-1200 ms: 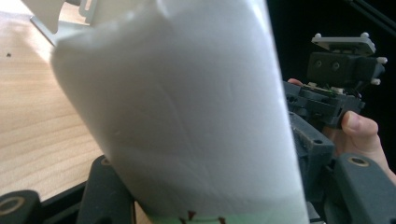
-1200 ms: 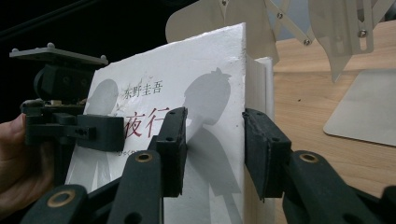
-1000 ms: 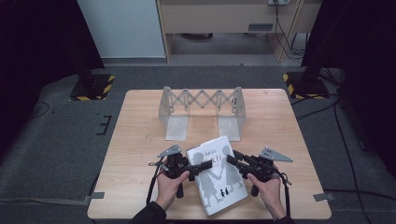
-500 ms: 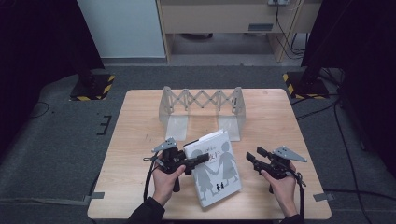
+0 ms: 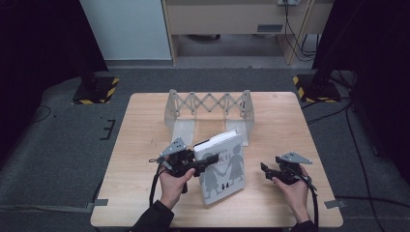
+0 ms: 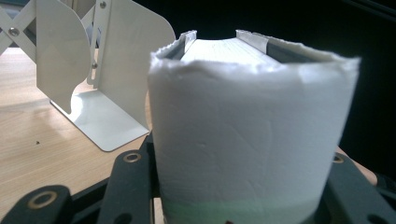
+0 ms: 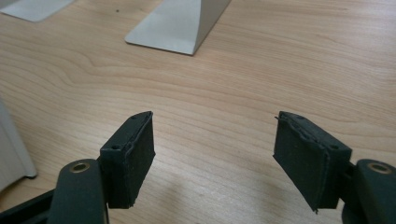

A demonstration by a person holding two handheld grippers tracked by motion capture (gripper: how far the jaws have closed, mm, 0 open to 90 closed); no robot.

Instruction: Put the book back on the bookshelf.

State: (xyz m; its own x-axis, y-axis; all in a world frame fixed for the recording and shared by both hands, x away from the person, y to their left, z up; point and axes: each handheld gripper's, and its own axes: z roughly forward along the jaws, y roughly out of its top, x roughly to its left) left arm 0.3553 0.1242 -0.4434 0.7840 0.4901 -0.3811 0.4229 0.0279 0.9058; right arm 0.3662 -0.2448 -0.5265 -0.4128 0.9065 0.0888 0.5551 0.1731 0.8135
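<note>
So the book (image 5: 223, 166) is tipped up on its bottom edge near the front middle of the table (image 5: 145, 125), cover facing the person, long axis running from the table up and slightly away toward the rack. The left gripper (image 5: 205, 161) is clamped on its left side, around the spine end (in the left gripper view the white spine (image 6: 252, 140) sits right between the jaws, with the page block visible above it). The book is off flat, tilted rather than fully upright.

What the next move hangs on, I'd say: the expanding book rack (image 5: 209, 108) sits straight behind the book, toward the far side of the table, and the nearest open slot is the one between its white base plates (image 5: 183, 129), just beyond the book's top edge. So the book lies between the person and the rack, and the travel would be forward, with the book stood up the rest of the way so it slides in parallel to the dividers. In the left gripper view a divider (image 6: 126, 70) is already close on the left, near but not touching.

The right gripper (image 5: 269, 170) is off to the right of the book, apart from it, low over bare table, jaws spread with nothing between them; they have just been opening. The left hand is plainly the one doing the carrying.

Room-wise: lots of bare wood right of the book and in front of the rack, and the front edge of the table is well behind the book, so no drop risk there. The tight spot is the divider edges.
</note>
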